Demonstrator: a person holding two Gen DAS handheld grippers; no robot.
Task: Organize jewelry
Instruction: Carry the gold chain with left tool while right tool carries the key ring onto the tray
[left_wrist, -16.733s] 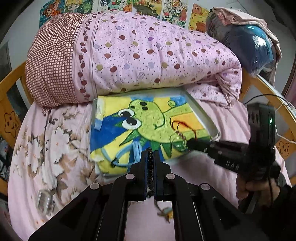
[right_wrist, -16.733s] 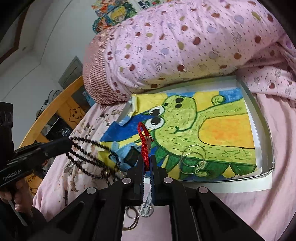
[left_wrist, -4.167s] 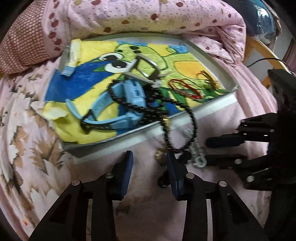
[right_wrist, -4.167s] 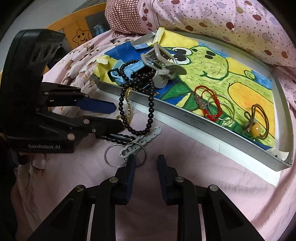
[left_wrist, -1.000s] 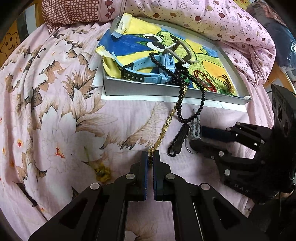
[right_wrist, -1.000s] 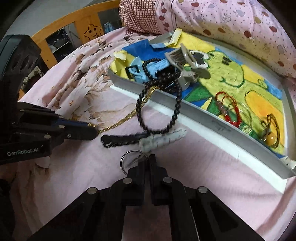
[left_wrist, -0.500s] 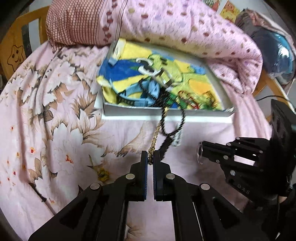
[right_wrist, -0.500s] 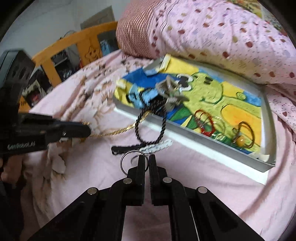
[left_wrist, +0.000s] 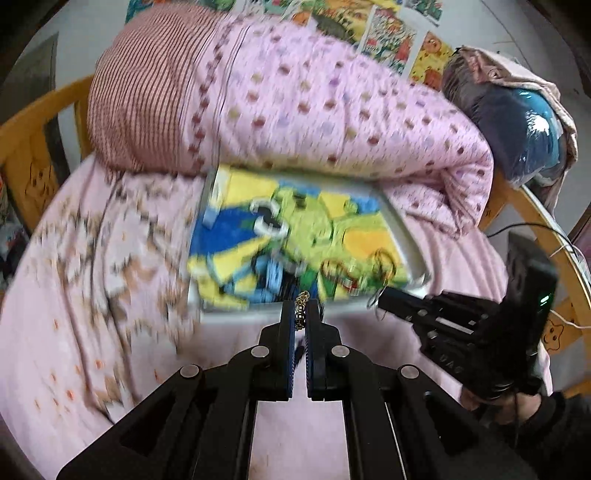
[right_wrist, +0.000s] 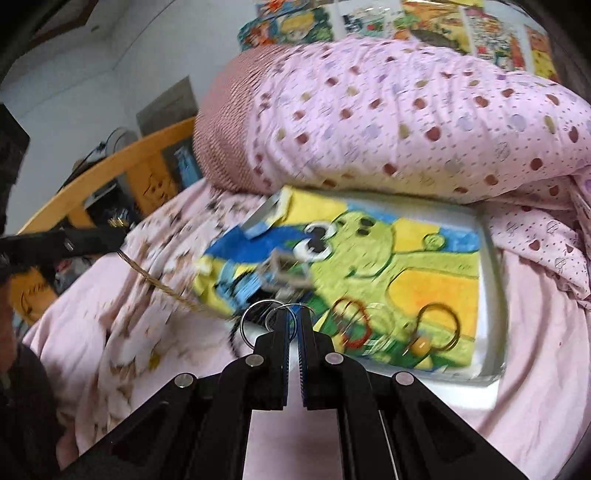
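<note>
A shallow grey tray (left_wrist: 408, 242) with a green cartoon picture lies on the bed against a rolled quilt; it also shows in the right wrist view (right_wrist: 491, 258). My left gripper (left_wrist: 301, 310) is shut on a gold chain (left_wrist: 301, 301), lifted at the tray's near edge. The chain (right_wrist: 162, 286) runs taut toward the tray in the right wrist view. My right gripper (right_wrist: 291, 314) is shut on metal key rings (right_wrist: 258, 317) held above the tray's near edge. In the tray lie a blue watch (right_wrist: 240, 286), a grey hair clip (right_wrist: 284, 273), a red bracelet (right_wrist: 351, 325) and a brown hair tie (right_wrist: 437, 326).
A pink dotted quilt roll (left_wrist: 314, 110) lies behind the tray. A yellow wooden bed rail (right_wrist: 110, 162) curves on the left and another rail (left_wrist: 546, 229) on the right. A dark blue bundle (left_wrist: 517, 125) sits at the back right. Floral pink sheet (left_wrist: 92, 277) surrounds the tray.
Both grippers have risen and moved forward toward the tray, carrying the gold chain and the key rings off the sheet. The views are motion-blurred.
</note>
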